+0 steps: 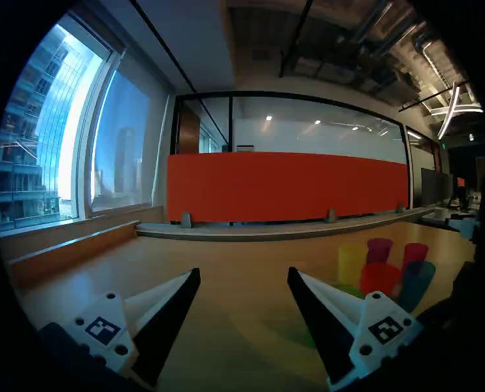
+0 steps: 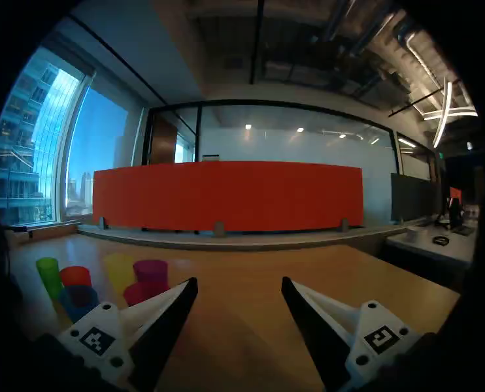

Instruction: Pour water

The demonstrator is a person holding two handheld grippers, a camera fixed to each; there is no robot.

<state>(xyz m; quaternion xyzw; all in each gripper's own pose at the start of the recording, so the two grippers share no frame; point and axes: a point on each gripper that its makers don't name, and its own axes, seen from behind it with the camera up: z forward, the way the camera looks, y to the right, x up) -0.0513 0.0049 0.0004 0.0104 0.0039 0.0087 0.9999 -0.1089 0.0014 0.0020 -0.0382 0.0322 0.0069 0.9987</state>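
Observation:
Several translucent coloured plastic cups stand in a cluster on the wooden table (image 1: pixel 242 255). In the left gripper view they are right of my fingers: a yellow cup (image 1: pixel 350 261), a magenta cup (image 1: pixel 379 249) and a red cup (image 1: pixel 377 278) among them. My left gripper (image 1: pixel 242 277) is open, low over the table, nothing between its fingers. In the right gripper view the cluster sits to the left: a green cup (image 2: pixel 48 274), a yellow cup (image 2: pixel 119 269), a purple cup (image 2: pixel 150 270). Also open and holding nothing, my right gripper (image 2: pixel 238 287) has its left finger (image 2: pixel 157 320) close beside the nearest cups.
An orange partition (image 1: pixel 288 186) runs along the table's far edge on a grey ledge. Large windows (image 1: pixel 53 157) line the left wall above a wooden sill. A neighbouring desk (image 2: pixel 438 245) with small items stands at the right. Bare tabletop lies ahead of both grippers.

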